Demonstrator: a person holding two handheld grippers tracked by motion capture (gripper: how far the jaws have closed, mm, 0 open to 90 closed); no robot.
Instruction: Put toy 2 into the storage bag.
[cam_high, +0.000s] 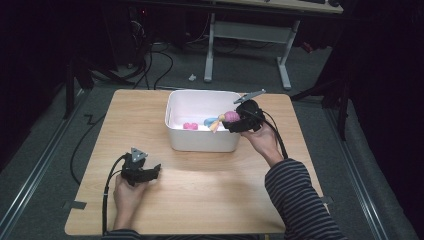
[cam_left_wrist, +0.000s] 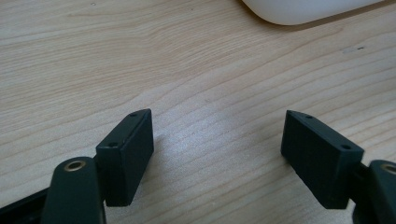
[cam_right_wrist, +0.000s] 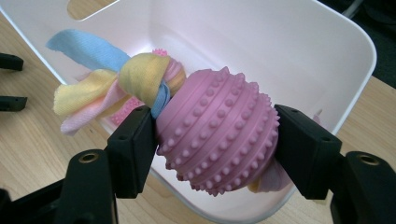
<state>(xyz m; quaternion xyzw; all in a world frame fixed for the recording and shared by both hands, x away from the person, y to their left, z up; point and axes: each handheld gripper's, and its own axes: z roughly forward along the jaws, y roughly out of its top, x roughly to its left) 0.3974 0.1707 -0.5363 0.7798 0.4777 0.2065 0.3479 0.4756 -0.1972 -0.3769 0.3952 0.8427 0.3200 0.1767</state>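
Pink studded ball toy (cam_right_wrist: 217, 133) with knotted cloth tails is clamped in right gripper (cam_right_wrist: 215, 140), held over white bin (cam_high: 172, 107); release is judged outstanding. Left gripper (cam_left_wrist: 217, 154) is rested wide, empty, on table (cam_high: 215, 185).

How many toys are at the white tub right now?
2. A pink studded rubber ball with knotted cloth strips, clamped in the right gripper over the white plastic tub, and a small pink spiky toy on the tub floor. More may be hidden behind the ball.
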